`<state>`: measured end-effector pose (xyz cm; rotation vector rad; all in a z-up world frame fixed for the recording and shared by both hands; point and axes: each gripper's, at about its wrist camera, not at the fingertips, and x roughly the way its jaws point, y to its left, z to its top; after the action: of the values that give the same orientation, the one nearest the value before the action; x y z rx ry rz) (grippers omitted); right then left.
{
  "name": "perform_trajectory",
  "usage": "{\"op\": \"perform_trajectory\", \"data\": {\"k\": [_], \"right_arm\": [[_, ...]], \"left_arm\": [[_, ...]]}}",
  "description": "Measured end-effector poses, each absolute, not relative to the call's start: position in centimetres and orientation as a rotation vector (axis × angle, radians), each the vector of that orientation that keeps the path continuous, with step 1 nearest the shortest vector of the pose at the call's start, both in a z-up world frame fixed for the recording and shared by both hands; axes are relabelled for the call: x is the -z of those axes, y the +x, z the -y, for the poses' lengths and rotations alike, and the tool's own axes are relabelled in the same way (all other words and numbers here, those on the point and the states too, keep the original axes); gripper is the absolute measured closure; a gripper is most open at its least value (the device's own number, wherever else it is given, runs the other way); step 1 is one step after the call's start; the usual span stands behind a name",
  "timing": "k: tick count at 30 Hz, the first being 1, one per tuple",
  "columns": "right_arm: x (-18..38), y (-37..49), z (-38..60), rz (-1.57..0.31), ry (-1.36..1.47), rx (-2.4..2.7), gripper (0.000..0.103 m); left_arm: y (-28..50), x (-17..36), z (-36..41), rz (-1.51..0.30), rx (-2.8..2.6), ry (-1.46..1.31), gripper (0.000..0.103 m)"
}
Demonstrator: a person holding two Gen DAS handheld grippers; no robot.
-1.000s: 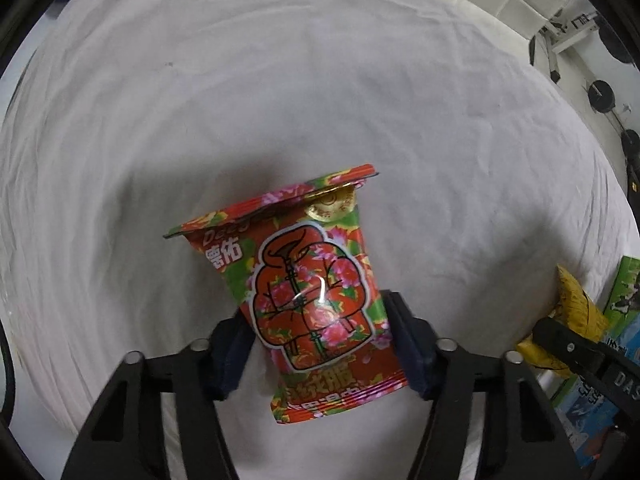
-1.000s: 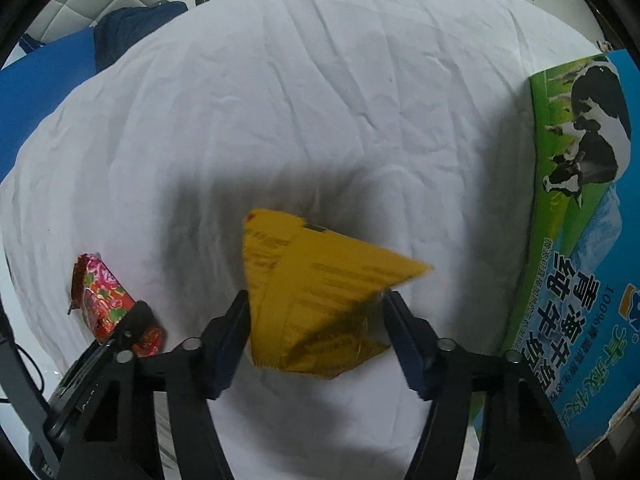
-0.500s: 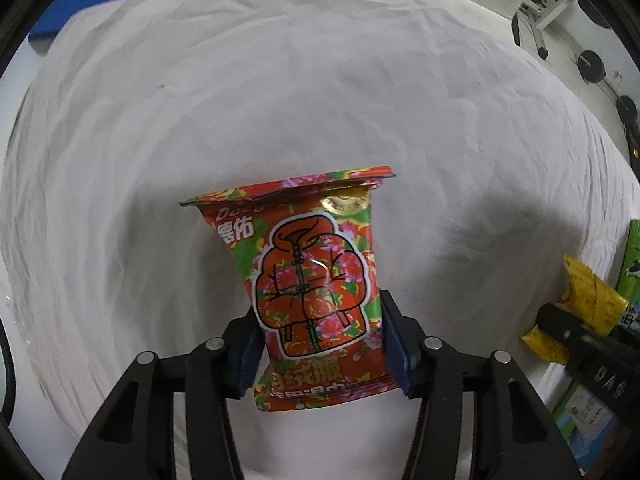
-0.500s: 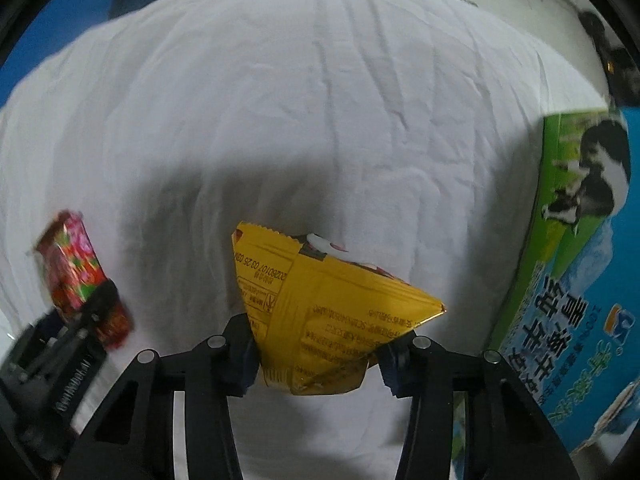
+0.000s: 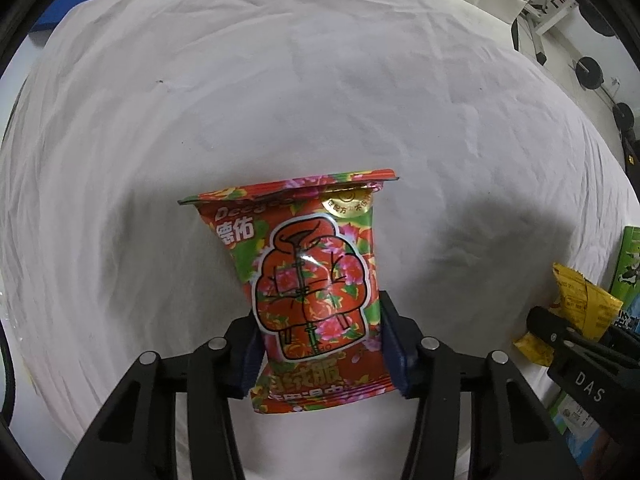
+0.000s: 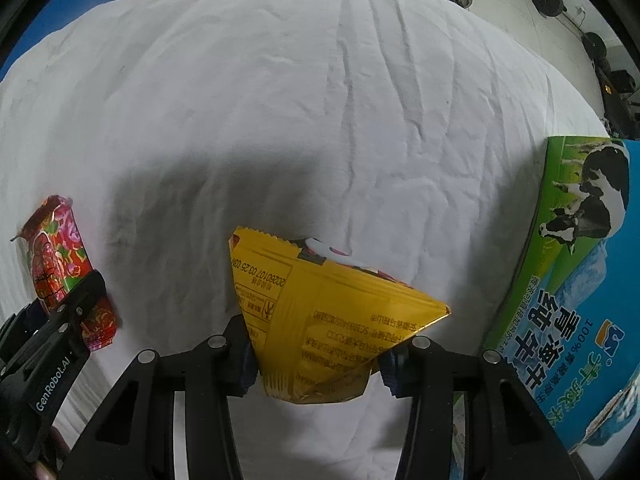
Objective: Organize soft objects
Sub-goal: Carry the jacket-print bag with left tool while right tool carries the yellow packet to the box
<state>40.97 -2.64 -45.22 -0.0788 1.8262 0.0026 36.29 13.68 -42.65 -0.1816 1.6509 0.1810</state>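
Pads of the left gripper [image 5: 320,350] pressed both flanks of the red floral snack packet [image 5: 308,280] in the left wrist view, and the jaws were closing further on it. A second before, those pads had stood wider, with the packet tilted towards eleven o'clock between them; now it stood nearly straight, its sealed top edge at twelve o'clock over the white sheet [image 5: 280,92]. At four o'clock the yellow packet [image 5: 580,312] showed in the right gripper [image 5: 560,340], where earlier only its dark yellow end had peeked in.

In the right wrist view, the right gripper [image 6: 316,364] had its jaws closing on the yellow packet [image 6: 320,320], pads pushed into both sides of its lower part; a second before, the fingers had stood clearly farther apart around it. The packet's pointed corner aimed at three o'clock. The milk carton box [image 6: 580,280] lay at three to four o'clock on the sheet [image 6: 300,80]. At nine o'clock the red packet [image 6: 56,256] showed in the left gripper [image 6: 76,312], higher in the frame than before.
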Motion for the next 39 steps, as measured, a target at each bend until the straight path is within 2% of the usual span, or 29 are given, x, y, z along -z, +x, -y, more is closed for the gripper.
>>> {"op": "perform_trajectory", "data": {"k": [15, 25, 32, 39], "right_arm": [[41.6, 37.8, 0.0, -1.718, -0.193, -0.083, 0.059], [32.8, 32.8, 0.0, -1.522, -0.234, -0.234, 0.06], [25.5, 28.9, 4.9, -1.401, -0.189, -0.279, 0.06], [19.3, 25.3, 12.1, -1.302, -0.125, -0.249, 0.06]], "left_arm": [[32.7, 40.4, -13.7, -1.572, -0.163, -0.18, 0.06], [28.2, 31.5, -12.3, -1.398, -0.081, -0.201, 0.06], [25.0, 23.3, -8.9, -1.267, 0.006, -0.204, 0.06], [23.1, 17.9, -3.5, -1.196, 0.123, -0.174, 0.06]]}}
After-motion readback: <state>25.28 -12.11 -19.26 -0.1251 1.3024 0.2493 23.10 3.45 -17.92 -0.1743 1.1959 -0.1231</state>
